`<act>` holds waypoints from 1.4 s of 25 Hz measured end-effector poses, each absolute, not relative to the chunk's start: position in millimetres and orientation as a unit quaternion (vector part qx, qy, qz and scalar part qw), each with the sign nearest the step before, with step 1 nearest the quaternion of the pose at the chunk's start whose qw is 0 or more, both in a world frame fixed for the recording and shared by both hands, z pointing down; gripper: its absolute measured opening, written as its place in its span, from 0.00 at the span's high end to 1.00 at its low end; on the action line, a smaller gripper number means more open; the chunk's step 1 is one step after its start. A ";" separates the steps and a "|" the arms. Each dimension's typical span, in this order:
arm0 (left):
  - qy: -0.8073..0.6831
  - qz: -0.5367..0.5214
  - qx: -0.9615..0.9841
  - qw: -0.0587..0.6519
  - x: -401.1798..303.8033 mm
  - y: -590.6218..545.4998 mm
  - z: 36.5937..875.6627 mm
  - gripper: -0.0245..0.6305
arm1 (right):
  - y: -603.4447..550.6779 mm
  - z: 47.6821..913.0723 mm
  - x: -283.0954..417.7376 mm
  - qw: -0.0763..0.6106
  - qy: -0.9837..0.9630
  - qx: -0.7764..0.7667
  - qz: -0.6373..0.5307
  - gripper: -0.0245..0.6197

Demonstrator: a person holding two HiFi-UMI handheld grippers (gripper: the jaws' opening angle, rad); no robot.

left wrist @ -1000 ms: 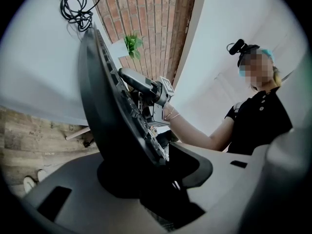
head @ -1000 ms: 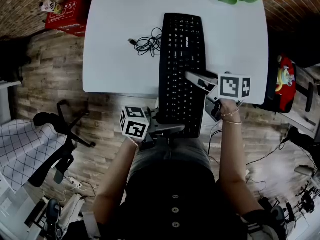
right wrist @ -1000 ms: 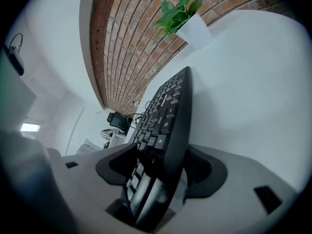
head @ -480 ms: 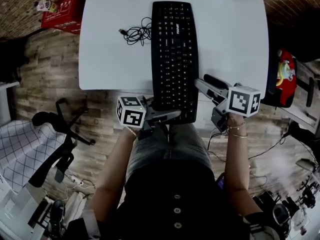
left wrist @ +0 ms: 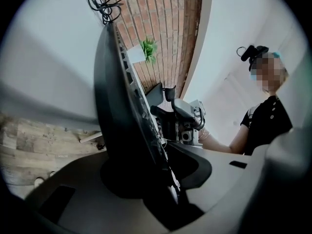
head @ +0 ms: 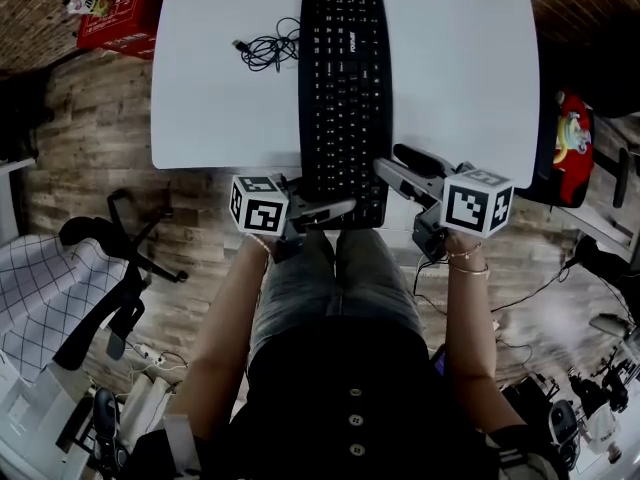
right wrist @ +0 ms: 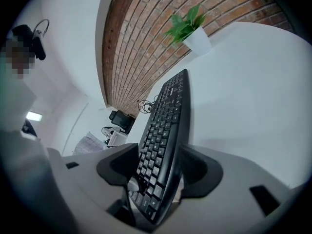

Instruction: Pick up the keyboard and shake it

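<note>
A black keyboard (head: 345, 78) lies lengthwise over the white table (head: 460, 78), its near end sticking out past the table's near edge. My left gripper (head: 340, 211) is shut on the near left corner. Its jaws have just been closing, with the keyboard's edge (left wrist: 122, 121) between them. My right gripper (head: 392, 160) is shut on the near right edge. In the right gripper view the key side (right wrist: 168, 126) sits between the two pads. Whether the keyboard rests on the table or hangs just above it I cannot tell.
The keyboard's coiled black cable (head: 265, 50) lies on the table to its left. A potted plant (right wrist: 187, 28) stands at the far edge by the brick wall. On the wooden floor are a red box (head: 120, 23), an office chair (head: 110, 268) and loose cables.
The keyboard has slid away from the person, so less of it overhangs the table's near edge. Both grippers went with it, holding on throughout.
</note>
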State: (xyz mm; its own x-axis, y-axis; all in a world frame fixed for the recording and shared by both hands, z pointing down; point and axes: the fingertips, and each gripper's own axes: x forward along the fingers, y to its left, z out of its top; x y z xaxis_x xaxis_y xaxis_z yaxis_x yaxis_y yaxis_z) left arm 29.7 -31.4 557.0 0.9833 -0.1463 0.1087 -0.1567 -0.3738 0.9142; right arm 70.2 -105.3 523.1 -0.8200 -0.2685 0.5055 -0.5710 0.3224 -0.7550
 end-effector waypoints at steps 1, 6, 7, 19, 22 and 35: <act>-0.091 0.002 0.828 0.553 30.9 -30.1 558.1 0.72 | -101.4 522.5 67.3 0.146 -0.803 0.261 0.515 0.55; -0.098 -0.015 0.827 0.553 29.1 -36.9 560.4 0.72 | -97.3 520.3 51.1 0.132 -0.811 0.252 0.511 0.57; -0.103 -0.017 0.825 0.555 28.2 -39.3 561.3 0.71 | -97.3 520.6 48.8 0.133 -0.812 0.250 0.511 0.58; -0.185 0.072 0.844 0.499 0.3 -30.9 562.9 0.59 | -83.0 504.4 43.4 0.150 -0.831 0.252 0.472 0.62; -0.196 0.124 0.848 0.477 -10.5 -23.3 561.8 0.57 | -81.0 495.4 39.2 0.161 -0.842 0.258 0.446 0.62; -0.267 0.174 0.838 0.443 -36.4 -19.0 555.2 0.53 | -71.6 464.3 19.6 0.165 -0.861 0.254 0.410 0.66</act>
